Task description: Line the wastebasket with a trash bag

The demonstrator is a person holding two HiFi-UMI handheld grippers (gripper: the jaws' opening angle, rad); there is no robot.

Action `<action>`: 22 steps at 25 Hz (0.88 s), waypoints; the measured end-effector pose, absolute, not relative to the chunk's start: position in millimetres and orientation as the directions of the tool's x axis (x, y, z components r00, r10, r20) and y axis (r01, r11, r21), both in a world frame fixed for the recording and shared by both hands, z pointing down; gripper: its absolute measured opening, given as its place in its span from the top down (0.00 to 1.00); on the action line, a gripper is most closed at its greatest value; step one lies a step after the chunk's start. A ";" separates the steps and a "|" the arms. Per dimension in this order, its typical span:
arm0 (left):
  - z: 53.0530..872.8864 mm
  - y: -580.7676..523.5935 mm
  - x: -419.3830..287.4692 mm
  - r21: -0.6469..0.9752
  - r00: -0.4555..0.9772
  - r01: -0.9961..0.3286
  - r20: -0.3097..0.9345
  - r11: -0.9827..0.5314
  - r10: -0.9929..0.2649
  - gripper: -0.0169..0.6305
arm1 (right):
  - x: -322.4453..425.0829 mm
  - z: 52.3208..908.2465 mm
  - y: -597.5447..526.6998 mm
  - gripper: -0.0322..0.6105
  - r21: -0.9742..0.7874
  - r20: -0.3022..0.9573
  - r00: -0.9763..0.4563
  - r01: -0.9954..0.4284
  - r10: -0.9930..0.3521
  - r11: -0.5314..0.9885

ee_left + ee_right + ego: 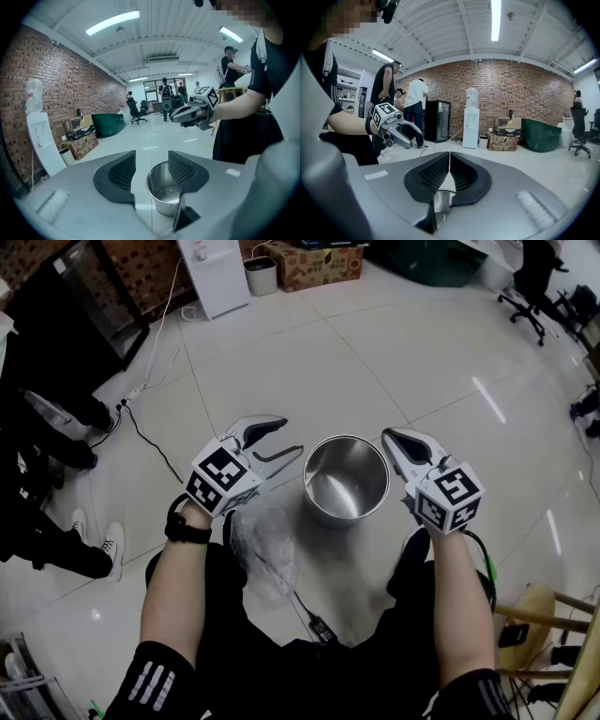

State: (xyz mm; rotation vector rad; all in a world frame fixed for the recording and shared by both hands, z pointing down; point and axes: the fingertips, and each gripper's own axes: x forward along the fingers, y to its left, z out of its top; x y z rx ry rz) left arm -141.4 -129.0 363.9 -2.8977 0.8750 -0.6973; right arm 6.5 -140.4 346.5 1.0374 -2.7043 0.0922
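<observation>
1. The wastebasket [328, 465] stands upright on the glossy pale floor tiles [375, 362], right between the person's knees. It's a round pail of polished steel, smooth-walled, with nothing inside it.
2. The trash bag [264, 549] isn't in it. It's a thin, clear, crinkled film, bunched on the person's lap just under the left gripper [289, 437].
3. The left gripper sits just left of the pail, its curved white jaws spread wide and holding nothing.
4. The right gripper [386, 434] sits on the other side with its tips close beside the rim. The jaws are pressed together and I see nothing between them.
5. Each tool carries a white marker cube [223, 479] printed with black squares.
6. The left gripper view gives what the head view can't: dark ribbed pads [124, 171] standing apart, and the pail [164, 197] seen through the gap. Across from it hangs the right gripper [190, 114].
7. The right gripper view shows its ribbed pads [461, 173] meeting in a thin seam, with a sliver of shiny steel below.
8. That view also shows a brick wall [525, 93], a white water dispenser [471, 122] and a black fridge [438, 121].
</observation>
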 end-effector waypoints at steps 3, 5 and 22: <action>375.0 -131.4 -154.0 -0.152 0.721 -0.522 0.447 -0.839 -0.530 0.64 | 0.5 345.2 -139.3 0.92 0.037 0.247 -0.722 -0.659 -0.646 0.751; 382.7 -131.9 -162.9 -0.143 0.707 -0.533 0.467 -0.834 -0.531 0.64 | -4.1 347.2 -137.4 0.90 0.035 0.254 -0.730 -0.649 -0.634 0.760; 427.6 -110.3 -265.0 -0.152 0.568 -0.626 0.583 -0.765 -0.581 0.63 | -153.9 434.0 -115.6 0.78 0.053 0.456 -0.811 -0.387 -0.367 0.921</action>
